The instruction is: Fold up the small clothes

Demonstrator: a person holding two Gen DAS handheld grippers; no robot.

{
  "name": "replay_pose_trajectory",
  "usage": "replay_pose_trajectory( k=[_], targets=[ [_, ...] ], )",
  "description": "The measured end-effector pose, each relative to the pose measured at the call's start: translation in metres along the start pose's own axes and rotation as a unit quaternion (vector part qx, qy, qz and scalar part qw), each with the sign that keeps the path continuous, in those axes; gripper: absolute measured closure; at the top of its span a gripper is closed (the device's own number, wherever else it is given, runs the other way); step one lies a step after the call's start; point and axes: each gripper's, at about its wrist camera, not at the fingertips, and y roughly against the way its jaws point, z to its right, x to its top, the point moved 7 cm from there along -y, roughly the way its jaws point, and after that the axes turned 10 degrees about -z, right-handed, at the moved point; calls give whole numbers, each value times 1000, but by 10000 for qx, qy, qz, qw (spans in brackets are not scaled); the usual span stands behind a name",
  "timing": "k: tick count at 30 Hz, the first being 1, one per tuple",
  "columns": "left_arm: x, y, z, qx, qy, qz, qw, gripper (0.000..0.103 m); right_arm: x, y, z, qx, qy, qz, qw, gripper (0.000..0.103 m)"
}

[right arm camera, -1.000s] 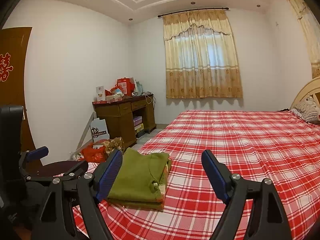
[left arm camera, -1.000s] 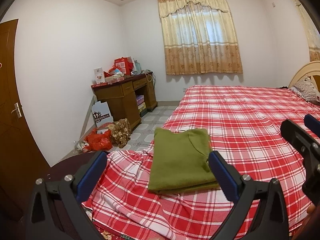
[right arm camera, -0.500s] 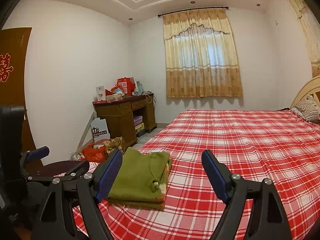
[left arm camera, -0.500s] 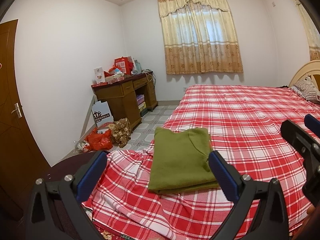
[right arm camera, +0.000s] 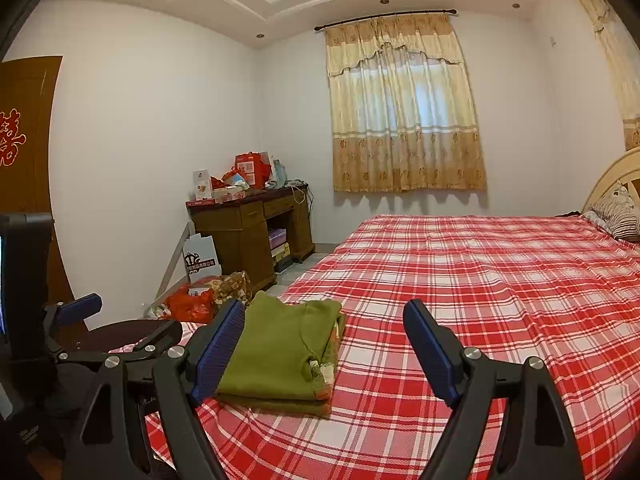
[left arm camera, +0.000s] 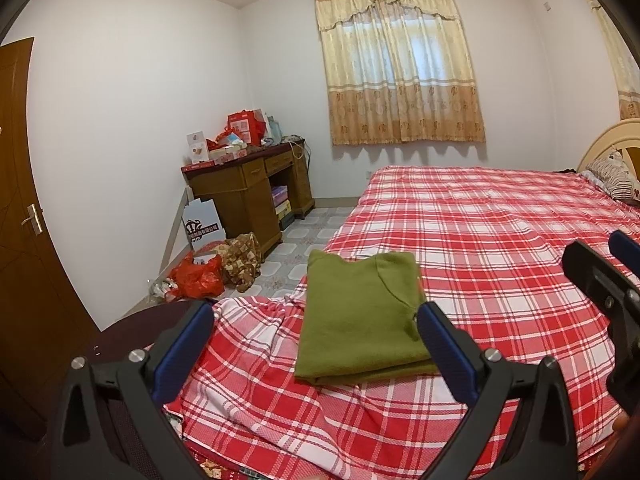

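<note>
A folded olive-green garment (left arm camera: pixel 360 316) lies flat near the corner of the bed with the red plaid cover (left arm camera: pixel 500 240). It also shows in the right wrist view (right arm camera: pixel 280 352), left of centre. My left gripper (left arm camera: pixel 312 344) is open and empty, held just in front of the garment, apart from it. My right gripper (right arm camera: pixel 324 340) is open and empty, to the right of the garment and above the bed cover. The right gripper shows at the right edge of the left wrist view (left arm camera: pixel 600 280). The left gripper shows at the left edge of the right wrist view (right arm camera: pixel 116 328).
A wooden desk (left arm camera: pixel 248 188) with boxes stands against the far wall. Bags and a red sack (left arm camera: pixel 200 276) lie on the floor beside it. A brown door (left arm camera: pixel 20 216) is at the left. A pillow (left arm camera: pixel 612 172) and headboard are at the far right.
</note>
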Motion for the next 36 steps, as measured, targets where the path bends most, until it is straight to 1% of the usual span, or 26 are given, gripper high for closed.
replay_pose_trajectory(
  k=[6,14,18,26,36],
  targets=[
    [-1,-2,1,-1,-14,-41,10000,0,-3,-3,1,-25,-29,-20,10000,21],
    [-4,-14,-3,117,64,-235,9996,0,-7,-6,4,-59,-97,-71,9999,21],
    [-5,-15,-2,141,49,-258,9996,0,-9,-7,5,-61,-129,-94,9999,21],
    [-4,-17,-2,129,54,-301,9994,0,-10,-8,6,-63,-140,-111,9998,21],
    [-7,-23,-4,133,158,-465,9987,0,-13,-9,6,-92,-179,-119,9997,21]
  ],
)
